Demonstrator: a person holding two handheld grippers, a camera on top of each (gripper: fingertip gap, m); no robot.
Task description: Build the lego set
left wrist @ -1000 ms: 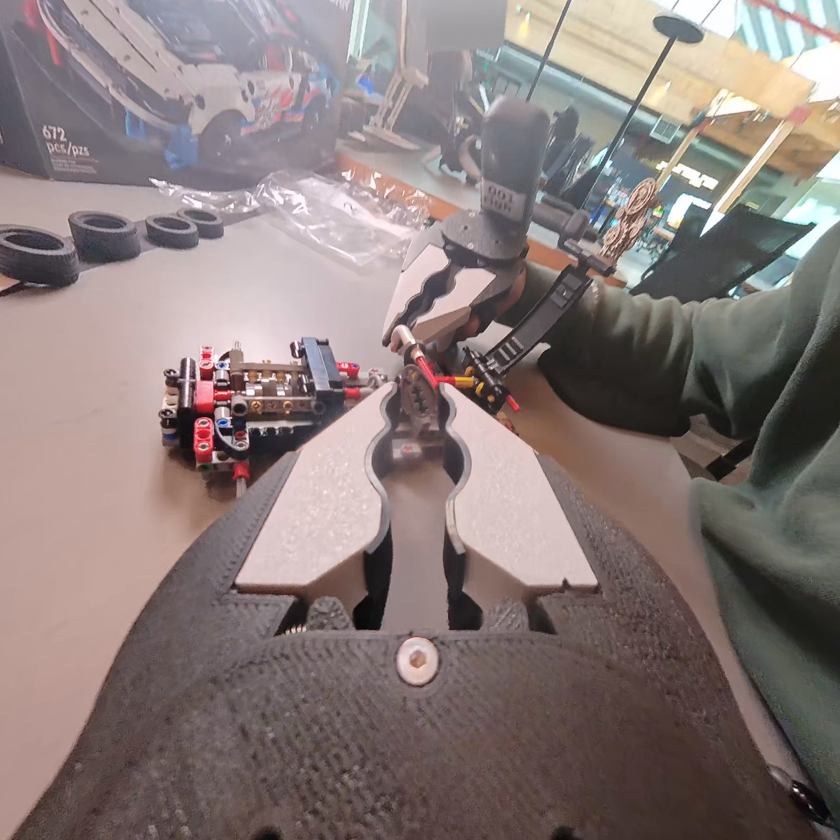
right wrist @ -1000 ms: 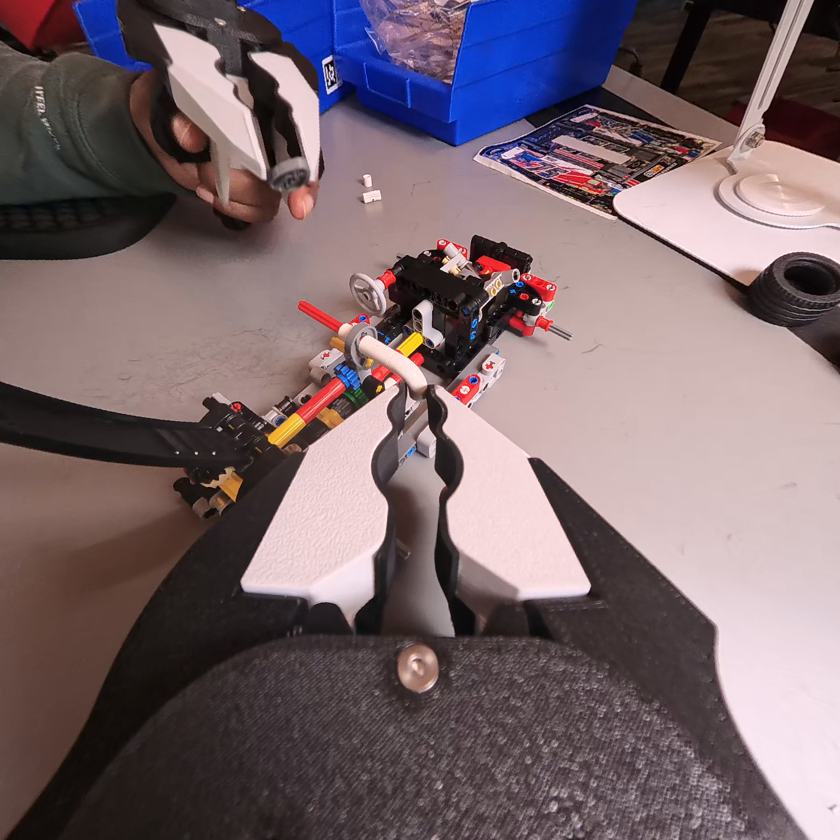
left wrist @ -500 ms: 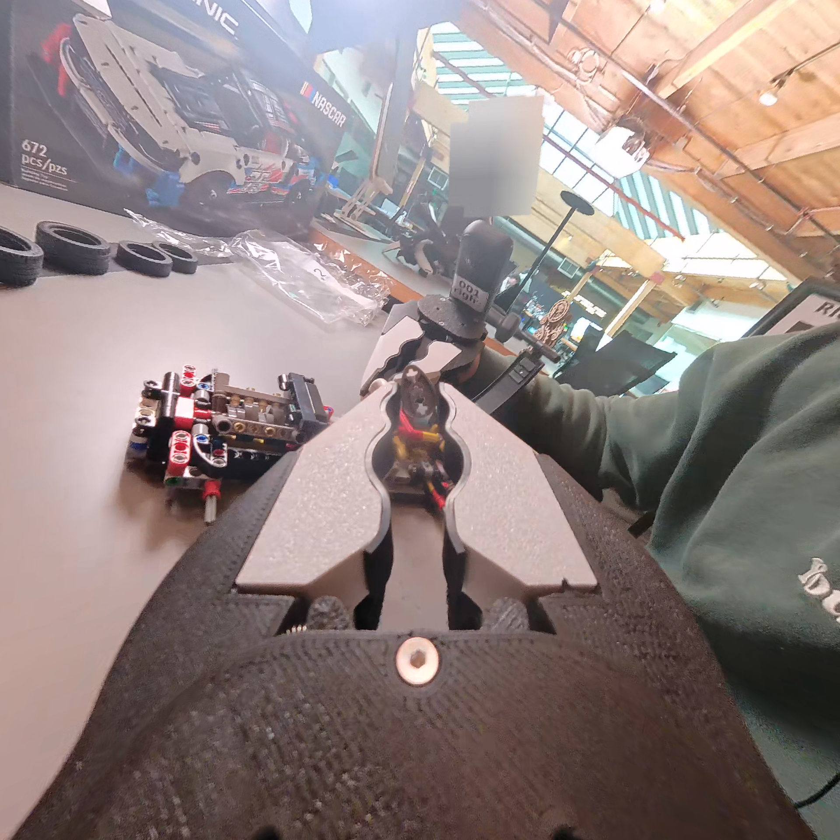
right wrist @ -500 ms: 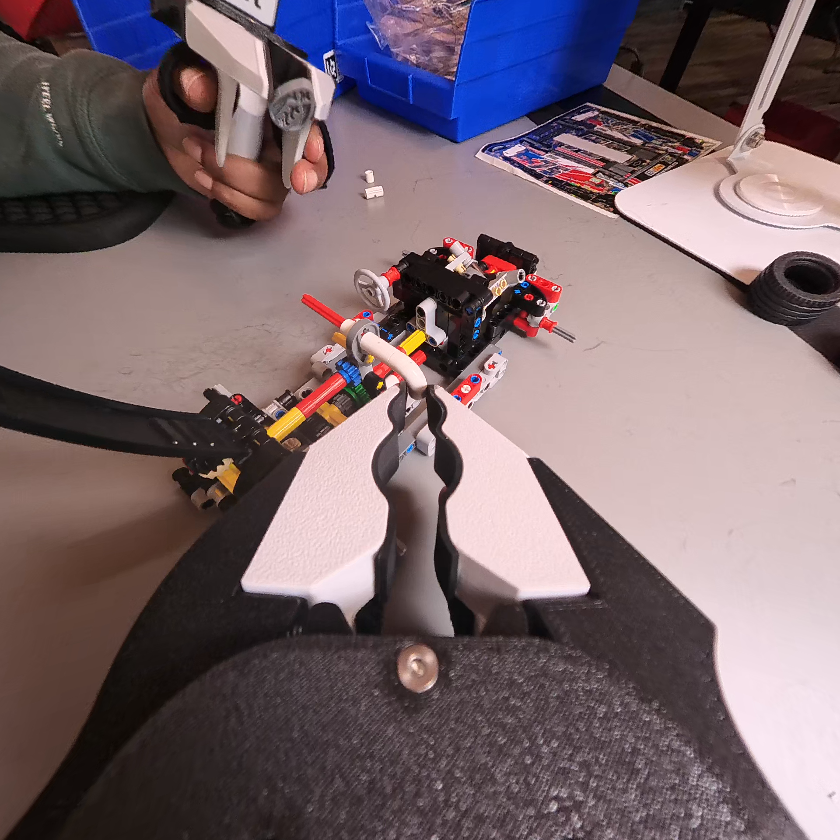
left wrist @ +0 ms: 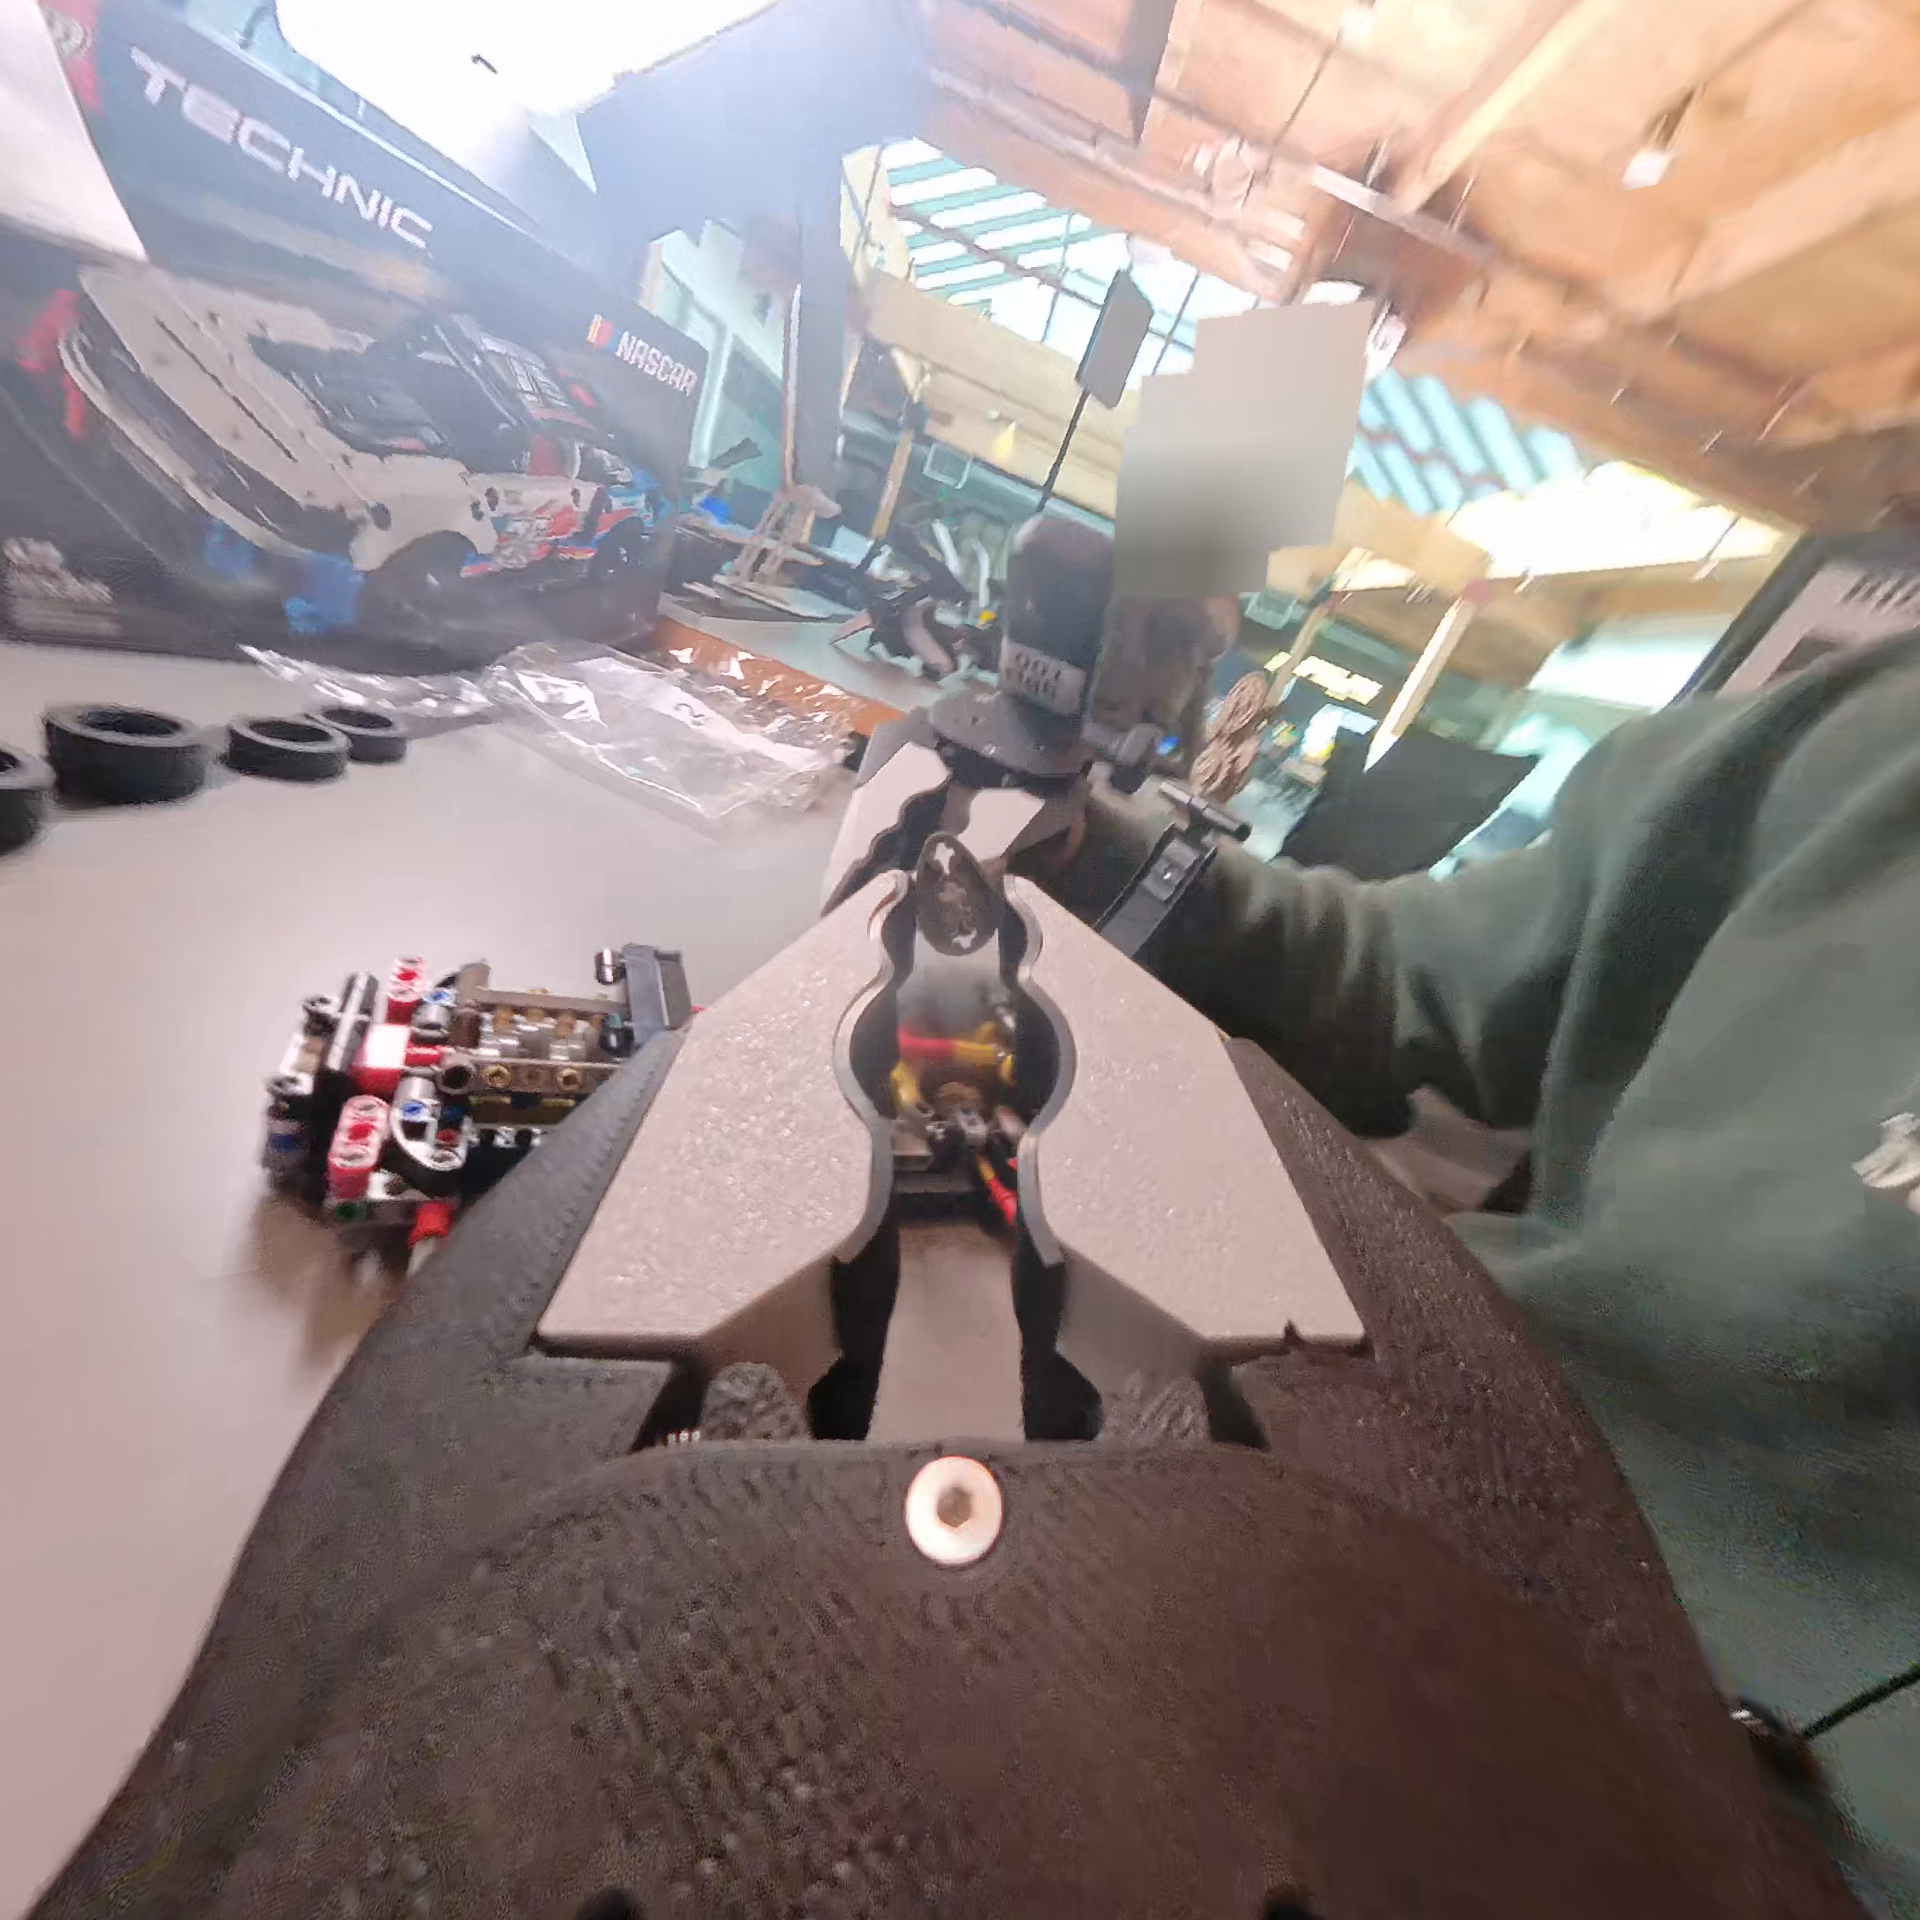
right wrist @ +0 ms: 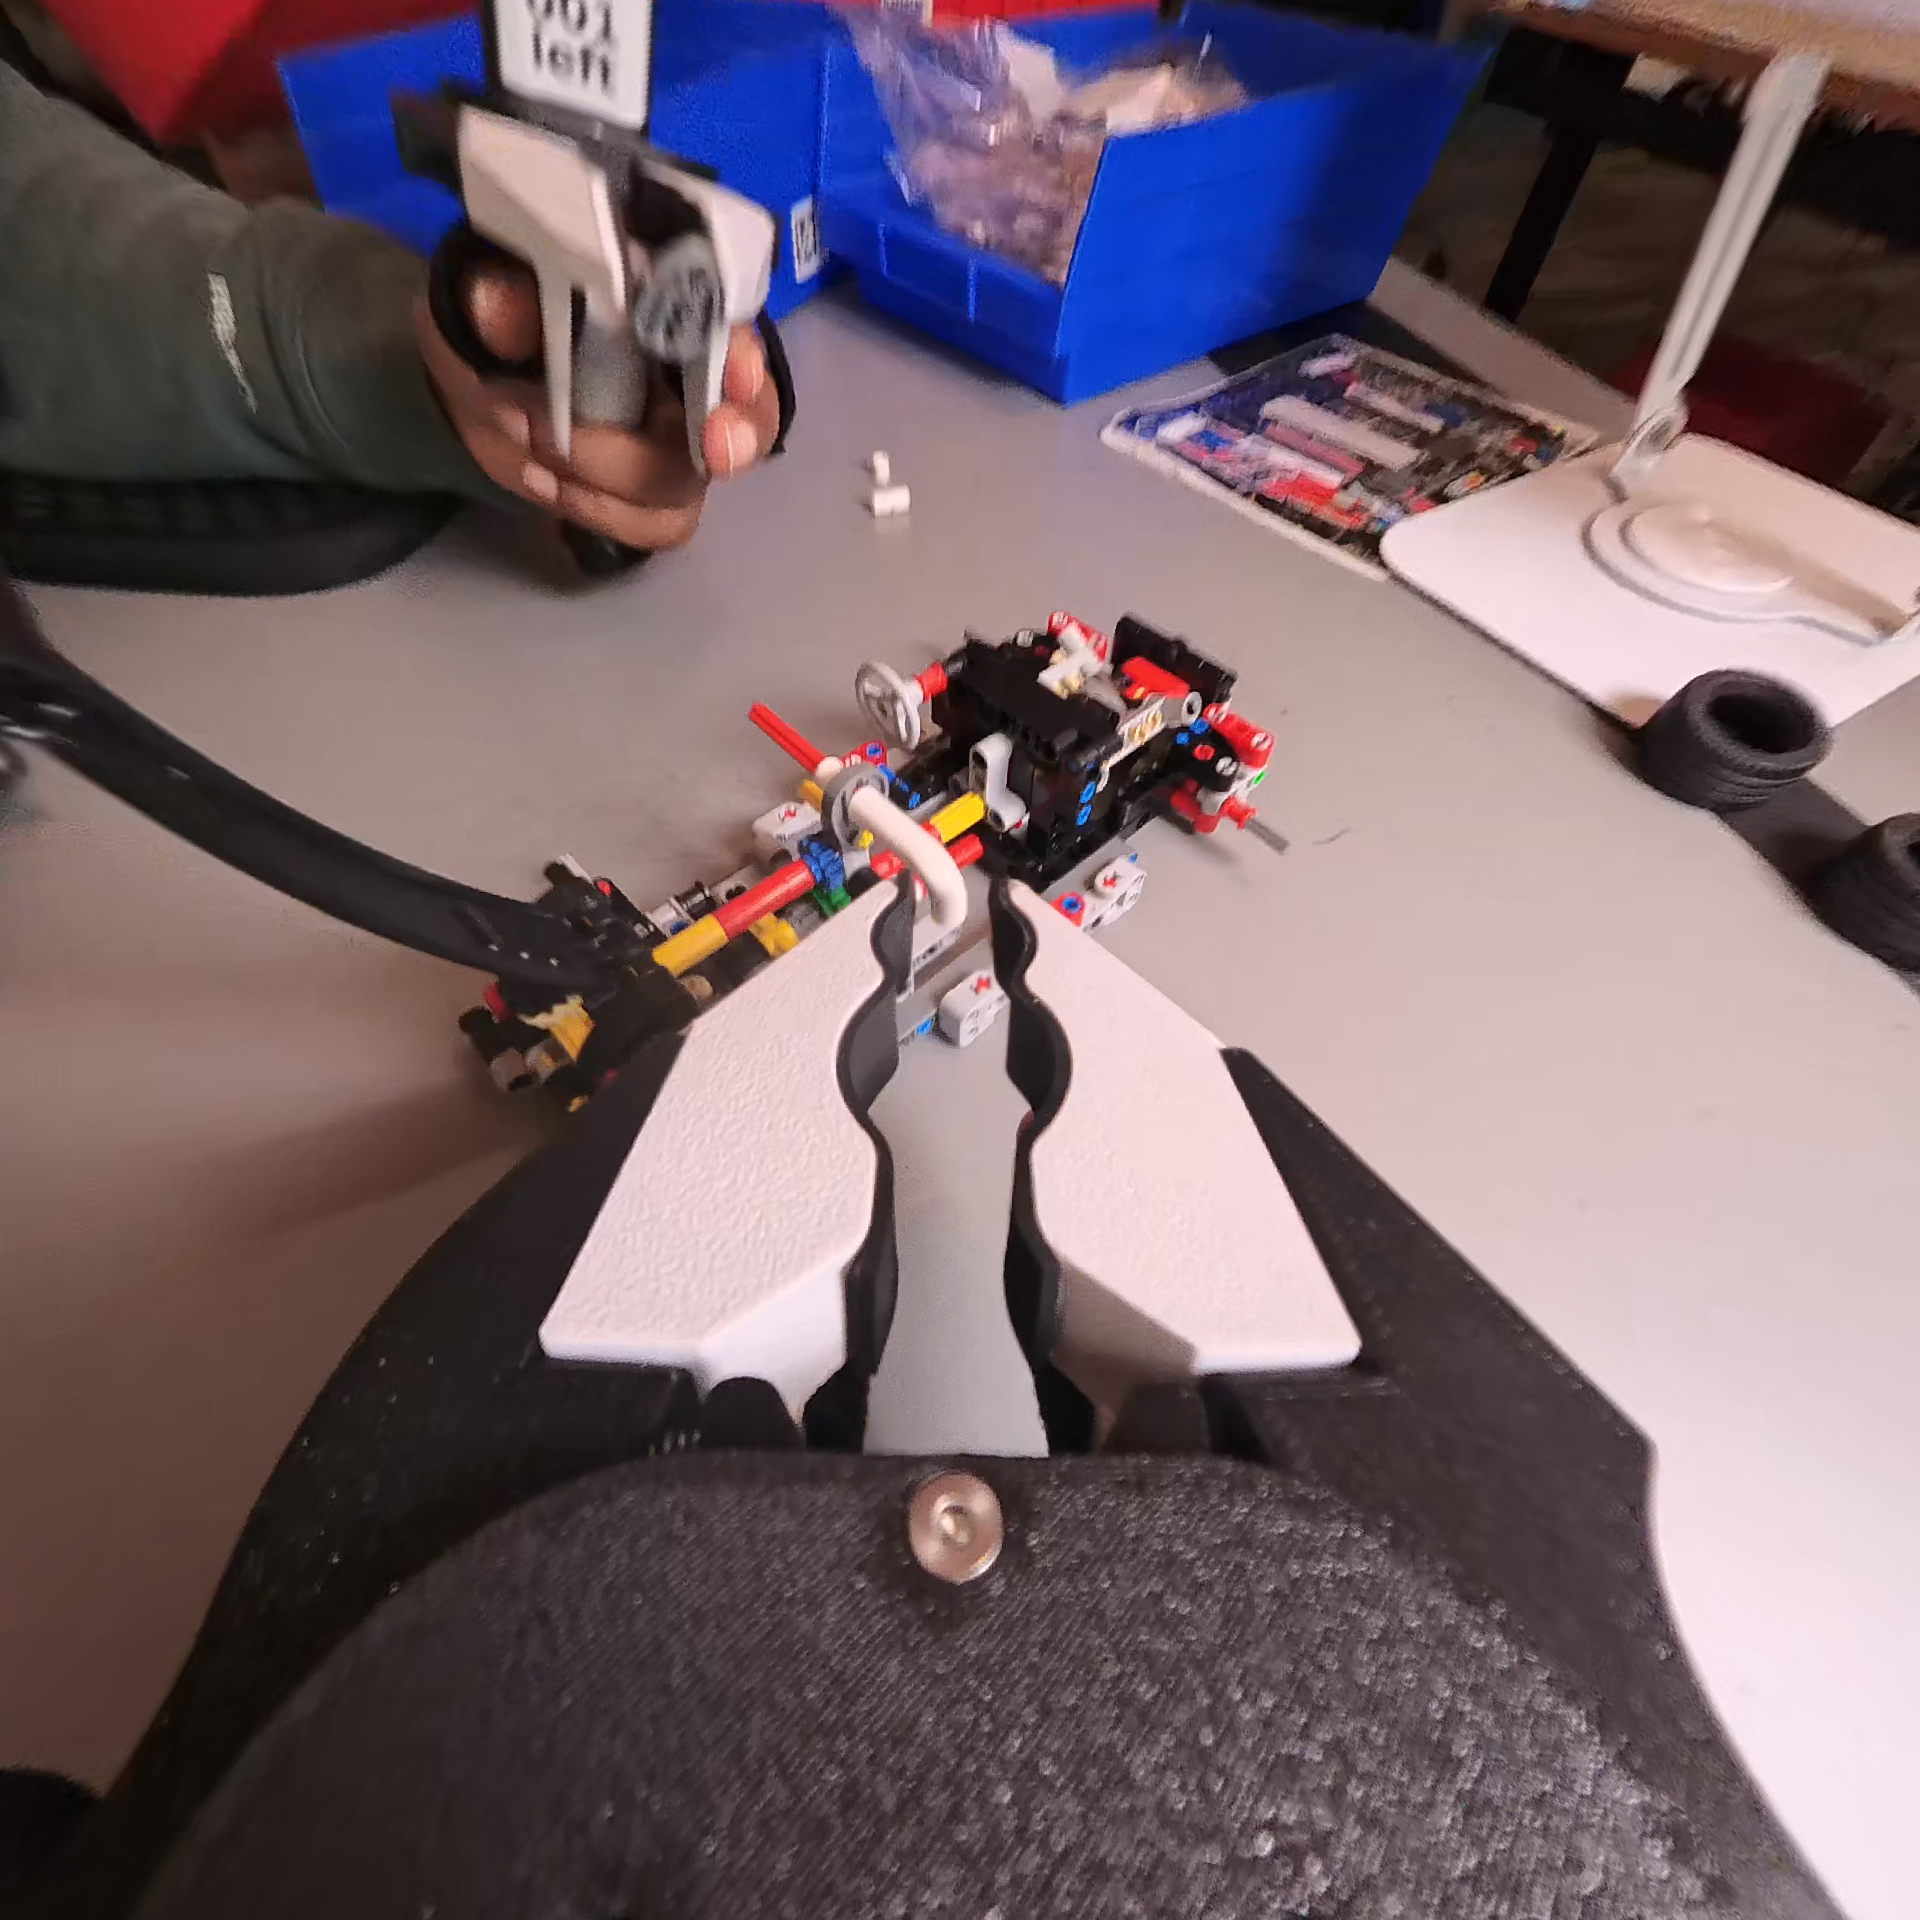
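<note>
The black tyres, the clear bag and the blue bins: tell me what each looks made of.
Black tyres: likely matte rubber, dull with ribbed tread. Clear bag: thin plastic film, crinkled, with glossy highlights and the table showing through. Blue bins: probably rigid moulded plastic, uniform colour, smooth faces with a soft sheen; blur hides finer texture.

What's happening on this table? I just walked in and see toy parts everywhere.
A person holds a gripper in each hand over a grey table. The left gripper is raised and shut on a small grey gear. The right gripper sits low at a half-built toy car frame, jaws open around a white curved tube without clamping it. Spare black tyres, blue bins and an instruction booklet lie nearby.
</note>
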